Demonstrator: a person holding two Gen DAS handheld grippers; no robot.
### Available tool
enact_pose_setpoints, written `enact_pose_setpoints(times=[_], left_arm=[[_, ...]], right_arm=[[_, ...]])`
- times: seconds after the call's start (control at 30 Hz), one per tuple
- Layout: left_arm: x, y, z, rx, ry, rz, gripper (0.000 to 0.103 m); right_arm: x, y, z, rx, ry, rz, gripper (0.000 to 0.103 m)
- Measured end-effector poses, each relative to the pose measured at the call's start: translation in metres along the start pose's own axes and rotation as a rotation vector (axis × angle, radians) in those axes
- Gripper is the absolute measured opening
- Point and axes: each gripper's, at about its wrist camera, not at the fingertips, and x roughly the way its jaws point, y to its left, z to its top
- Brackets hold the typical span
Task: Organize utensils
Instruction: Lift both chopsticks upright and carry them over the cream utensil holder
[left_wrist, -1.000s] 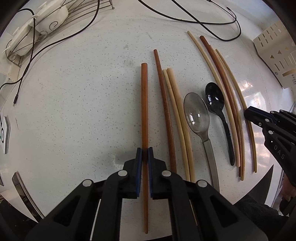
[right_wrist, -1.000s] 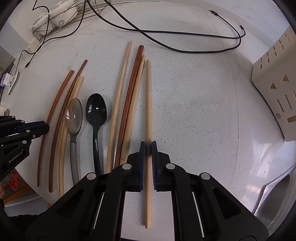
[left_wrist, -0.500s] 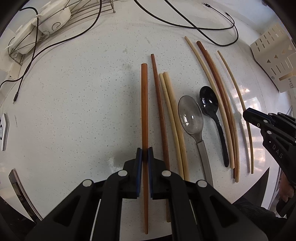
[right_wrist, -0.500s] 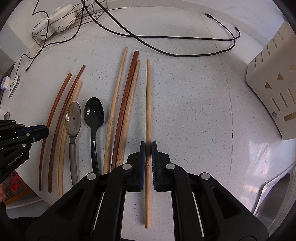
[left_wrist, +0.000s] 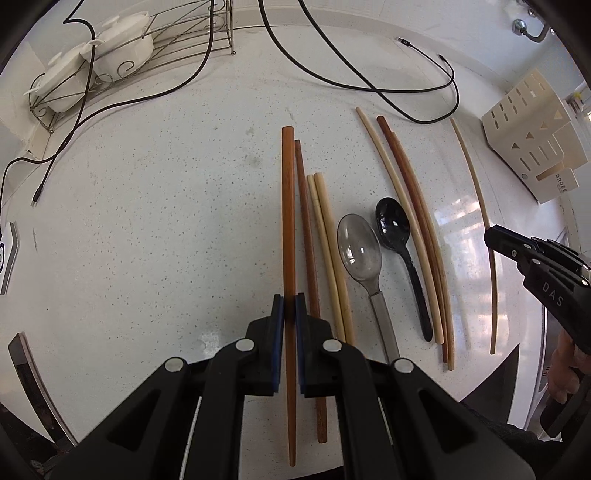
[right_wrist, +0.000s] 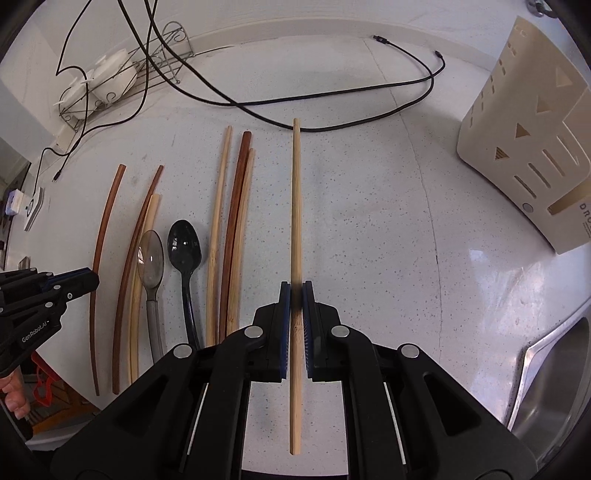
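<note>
Left gripper (left_wrist: 289, 306): jaws clamped on a reddish-brown chopstick (left_wrist: 287, 221), gripped below its middle, its length running straight ahead between the fingers. Right gripper (right_wrist: 295, 295): jaws clamped on a pale bamboo chopstick (right_wrist: 296, 206), held the same way. From the left wrist view the right gripper (left_wrist: 496, 240) shows at the right edge with its pale stick crossing the closed tips.

On the speckled white counter (left_wrist: 166, 229), between the two grippers, lies a row of utensils roughly parallel to one another: a dark brown chopstick (left_wrist: 306, 236) just beside the held reddish one; two cream chopsticks (left_wrist: 328, 254) touching each other; a clear grey spoon (left_wrist: 360, 251) with bowl up; a black spoon (left_wrist: 393, 227) just right of it; then a bundle of three chopsticks (left_wrist: 413, 221), one dark between two pale.

Periphery: a cream utensil holder (right_wrist: 524, 147) with slots, far right; black cables (right_wrist: 332, 107) looping across the back of the counter; a wire rack (left_wrist: 122, 74) holding white dishes (left_wrist: 122, 51), far left; a steel sink (right_wrist: 554, 387) edge at lower right of the right wrist view.
</note>
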Motion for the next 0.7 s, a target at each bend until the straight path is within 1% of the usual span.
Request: enact_pose_setpoints(times=[0.1, 0.33, 0.43, 0.5, 0.6, 0.7], left_arm=[[-0.012, 0.006, -0.006, 0.013, -0.036, -0.008, 0.006], [-0.042, -0.003, -0.008, 0.04, -0.128, -0.031, 0.006], [-0.048, -0.023, 0.004, 0.059, -0.184, -0.054, 0.006], [-0.057, -0.033, 0.008, 0.07, -0.231, -0.084, 0.006], [-0.063, -0.059, 0.018, 0.128, -0.318, -0.081, 0.006], [-0.073, -0.078, 0.026, 0.164, -0.382, -0.119, 0.006]], right_arm=[[-0.014, -0.008, -0.001, 0.03, -0.044, -0.011, 0.006], [-0.051, -0.029, 0.001, 0.091, -0.136, -0.028, 0.006], [-0.072, -0.038, 0.004, 0.117, -0.191, -0.039, 0.006], [-0.087, -0.045, 0.005, 0.128, -0.236, -0.051, 0.006], [-0.109, -0.057, 0.008, 0.143, -0.31, -0.077, 0.006], [-0.128, -0.072, 0.008, 0.174, -0.384, -0.117, 0.006]])
